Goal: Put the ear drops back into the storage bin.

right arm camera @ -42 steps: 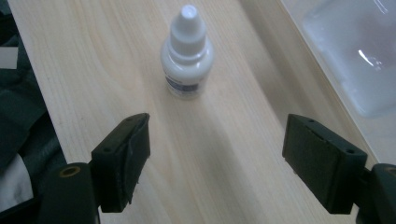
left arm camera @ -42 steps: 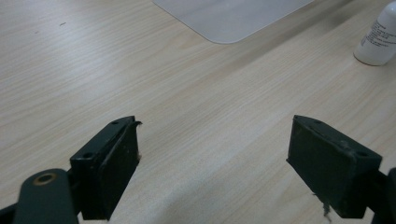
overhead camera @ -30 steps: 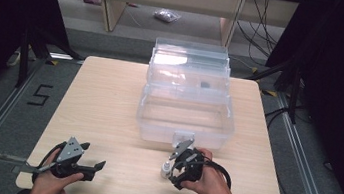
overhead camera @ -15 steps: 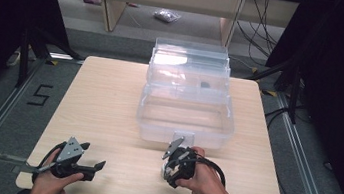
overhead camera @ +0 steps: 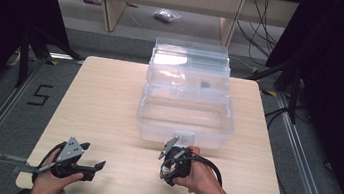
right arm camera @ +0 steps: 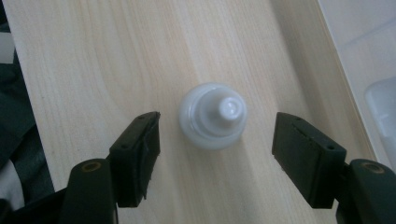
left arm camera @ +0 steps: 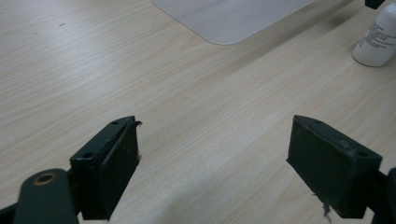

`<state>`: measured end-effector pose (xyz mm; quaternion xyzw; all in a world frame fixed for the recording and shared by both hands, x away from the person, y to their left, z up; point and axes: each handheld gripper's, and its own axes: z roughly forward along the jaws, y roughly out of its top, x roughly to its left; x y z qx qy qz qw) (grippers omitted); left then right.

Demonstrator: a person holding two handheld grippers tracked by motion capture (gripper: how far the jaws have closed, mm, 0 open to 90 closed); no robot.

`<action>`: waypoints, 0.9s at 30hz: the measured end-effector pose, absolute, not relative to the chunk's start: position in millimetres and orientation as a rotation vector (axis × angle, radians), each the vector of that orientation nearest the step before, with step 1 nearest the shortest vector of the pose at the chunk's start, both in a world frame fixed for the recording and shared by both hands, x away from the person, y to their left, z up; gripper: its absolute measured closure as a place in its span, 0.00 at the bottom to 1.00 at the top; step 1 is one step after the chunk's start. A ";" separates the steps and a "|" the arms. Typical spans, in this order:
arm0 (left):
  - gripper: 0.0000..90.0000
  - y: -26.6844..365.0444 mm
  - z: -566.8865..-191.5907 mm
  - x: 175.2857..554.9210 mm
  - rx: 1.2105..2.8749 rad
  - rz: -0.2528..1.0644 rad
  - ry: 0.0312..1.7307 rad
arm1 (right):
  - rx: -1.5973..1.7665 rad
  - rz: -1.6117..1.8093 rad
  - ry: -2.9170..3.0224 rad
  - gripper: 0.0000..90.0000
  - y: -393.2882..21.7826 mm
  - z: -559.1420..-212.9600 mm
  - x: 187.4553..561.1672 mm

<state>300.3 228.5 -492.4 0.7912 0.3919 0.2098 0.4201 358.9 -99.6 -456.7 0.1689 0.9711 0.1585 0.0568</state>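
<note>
right tool [overhead camera: 168, 169] now tipped down over the white bottle [right arm camera: 213, 115], jaws narrower, not yet touching it

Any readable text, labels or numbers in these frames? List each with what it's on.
"5": dark figure marked on the grey floor left of the table.
Printed label on the white bottle, seen in the left gripper view: lines of small print, too blurred to read.
Nothing else legible.
</note>
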 end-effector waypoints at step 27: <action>0.18 227.8 -493.1 300.5 1.971 0.522 0.976 | 0.444 0.475 2.988 0.61 -90.3 -464.7 365.5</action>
